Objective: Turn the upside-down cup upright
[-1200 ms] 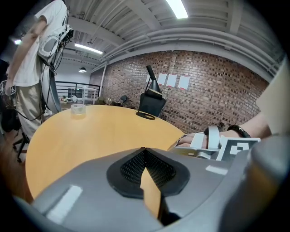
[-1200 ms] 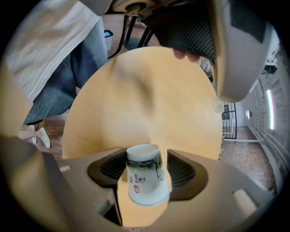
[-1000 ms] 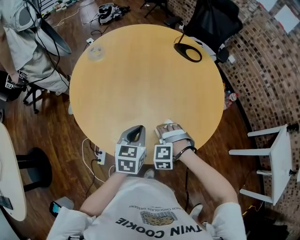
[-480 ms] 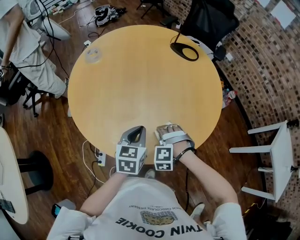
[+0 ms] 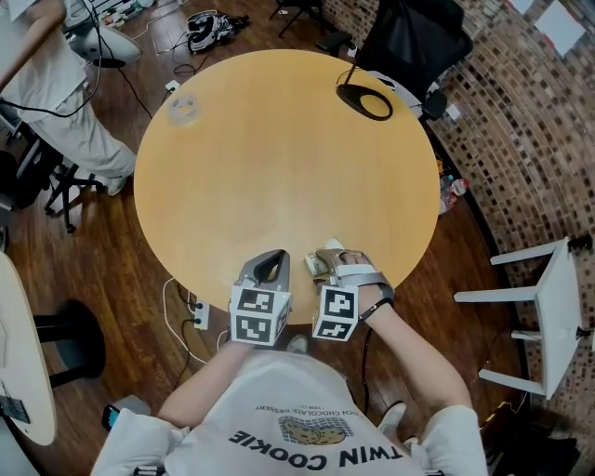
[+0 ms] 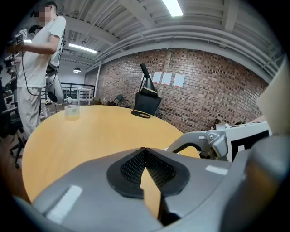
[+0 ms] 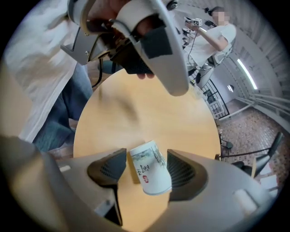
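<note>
Industrial loft-type workspace; read as a lab or studio, not a home.
- Bare brick wall (image 6: 213, 90), three paper sheets (image 6: 167, 79) pinned to it.
- Exposed ceiling beams and pipes; strip light (image 6: 173, 6) mounted overhead.
- Dark plank floor (image 5: 121, 270), a tangle of cables and gear (image 5: 206, 26) left lying on it.
- One round wooden counter (image 5: 279, 158), flanked by a black office chair (image 5: 418, 42) and a white chair (image 5: 548, 316).
- A standing person (image 6: 38, 59) is seen hung with wired equipment.
- Metal railing (image 6: 84, 93) noted behind.
</note>
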`<act>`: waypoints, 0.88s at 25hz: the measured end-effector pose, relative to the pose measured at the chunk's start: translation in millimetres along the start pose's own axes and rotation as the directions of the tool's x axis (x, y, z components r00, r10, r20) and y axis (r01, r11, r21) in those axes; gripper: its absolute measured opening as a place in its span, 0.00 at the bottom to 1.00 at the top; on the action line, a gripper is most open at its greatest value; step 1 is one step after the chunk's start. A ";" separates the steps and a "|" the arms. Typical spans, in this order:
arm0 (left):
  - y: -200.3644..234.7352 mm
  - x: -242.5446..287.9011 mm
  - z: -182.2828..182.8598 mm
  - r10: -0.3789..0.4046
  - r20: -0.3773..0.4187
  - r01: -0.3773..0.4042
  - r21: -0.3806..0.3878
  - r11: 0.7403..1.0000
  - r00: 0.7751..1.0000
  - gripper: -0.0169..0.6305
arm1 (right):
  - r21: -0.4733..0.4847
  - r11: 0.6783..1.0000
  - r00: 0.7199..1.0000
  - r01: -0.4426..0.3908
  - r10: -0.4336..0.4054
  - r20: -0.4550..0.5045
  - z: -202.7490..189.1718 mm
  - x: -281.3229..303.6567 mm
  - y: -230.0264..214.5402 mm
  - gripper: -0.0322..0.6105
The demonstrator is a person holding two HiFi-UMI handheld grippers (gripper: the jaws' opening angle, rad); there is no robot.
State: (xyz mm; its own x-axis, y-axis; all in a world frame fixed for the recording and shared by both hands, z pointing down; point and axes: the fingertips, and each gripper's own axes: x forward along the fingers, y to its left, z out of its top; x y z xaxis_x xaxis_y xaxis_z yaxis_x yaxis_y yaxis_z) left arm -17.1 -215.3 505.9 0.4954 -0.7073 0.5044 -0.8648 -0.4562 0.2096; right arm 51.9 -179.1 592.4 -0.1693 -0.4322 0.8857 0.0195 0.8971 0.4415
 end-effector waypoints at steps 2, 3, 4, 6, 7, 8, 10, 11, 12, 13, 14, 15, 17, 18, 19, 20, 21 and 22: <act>-0.8 -0.1 -0.3 -0.004 0.000 0.004 0.005 1.000 1.000 0.04 | 0.058 0.998 0.999 0.020 -0.021 0.029 2.2 -4.5 -3.7 0.47; -1.4 -0.2 0.0 -0.006 0.000 0.006 0.009 1.000 1.000 0.04 | 0.094 0.995 0.999 0.024 -0.028 0.046 3.2 -7.6 -5.8 0.47; -2.1 -0.3 0.4 -0.009 0.000 0.009 0.012 1.000 1.000 0.04 | 0.140 0.990 0.997 0.027 -0.037 0.066 4.0 -11.2 -8.5 0.47; -3.0 -0.5 0.4 -0.013 0.001 0.013 0.016 1.000 1.000 0.04 | 0.264 0.964 0.992 0.035 -0.067 0.111 3.4 -19.1 -18.1 0.47; -3.6 -0.5 0.1 -0.016 0.001 0.016 0.014 1.000 1.000 0.04 | 0.338 0.941 0.987 0.039 -0.088 0.131 1.0 -22.8 -24.7 0.47; -4.4 -0.5 -0.1 -0.019 0.000 0.019 0.011 1.000 1.000 0.04 | 0.414 0.910 0.983 0.039 -0.109 0.148 -3.1 -26.2 -31.8 0.47; -6.0 -0.4 -0.1 -0.021 -0.003 0.021 0.013 1.000 1.000 0.04 | 0.553 0.833 0.977 0.021 -0.135 0.167 -15.9 -31.2 -43.4 0.47; -6.5 -0.4 0.1 -0.020 -0.005 0.020 0.018 1.000 1.000 0.04 | 0.614 0.789 0.975 0.003 -0.139 0.174 -23.1 -32.8 -47.2 0.47; -6.7 -0.6 0.2 -0.020 -0.006 0.020 0.022 1.000 1.000 0.04 | 0.671 0.741 0.973 -0.021 -0.139 0.184 -30.0 -33.3 -49.4 0.47; -6.7 -1.0 0.2 -0.020 -0.007 0.020 0.024 1.000 1.000 0.04 | 0.724 0.688 0.971 -0.049 -0.136 0.196 -36.4 -32.7 -50.2 0.47; -6.4 -1.6 0.3 -0.020 -0.007 0.020 0.025 0.999 1.000 0.04 | 0.770 0.633 0.969 -0.083 -0.129 0.210 -42.5 -31.3 -49.9 0.47; -6.2 -2.2 0.3 -0.020 -0.007 0.021 0.026 0.999 1.000 0.04 | 0.807 0.578 0.967 -0.119 -0.118 0.228 -48.0 -29.5 -49.0 0.47; -6.3 -2.6 -0.2 -0.021 -0.008 0.021 0.026 0.999 1.000 0.04 | 0.858 0.475 0.958 -0.196 -0.095 0.272 -56.9 -25.9 -46.0 0.47; -6.8 -2.2 -1.1 -0.022 -0.009 0.022 0.026 0.999 1.000 0.04 | 0.871 0.432 0.951 -0.233 -0.084 0.297 -60.2 -24.0 -44.2 0.47; -7.1 -1.6 -2.2 -0.021 -0.011 0.022 0.026 0.999 1.000 0.04 | 0.876 0.399 0.944 -0.271 -0.070 0.324 -62.4 -21.9 -42.0 0.47; -7.1 -1.0 -3.6 -0.021 -0.014 0.021 0.027 0.999 1.000 0.04 | 0.875 0.372 0.934 -0.309 -0.055 0.353 -63.3 -19.7 -39.6 0.47; -6.9 -0.5 -4.8 -0.019 -0.017 0.020 0.027 0.999 1.000 0.04 | 0.870 0.349 0.923 -0.347 -0.040 0.384 -63.1 -17.6 -37.3 0.47; -6.6 -0.4 -5.6 -0.018 -0.018 0.019 0.027 0.999 1.000 0.04 | 0.864 0.329 0.910 -0.381 -0.028 0.413 -62.4 -15.7 -35.5 0.47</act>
State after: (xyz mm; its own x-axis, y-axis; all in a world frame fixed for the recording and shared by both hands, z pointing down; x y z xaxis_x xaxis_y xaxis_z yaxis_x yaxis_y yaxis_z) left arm -12.0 -209.0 509.0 0.5096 -0.6890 0.5154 -0.8528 -0.4841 0.1960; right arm 115.3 -209.9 571.8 -0.5614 -0.3809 0.7347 -0.7802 0.5395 -0.3165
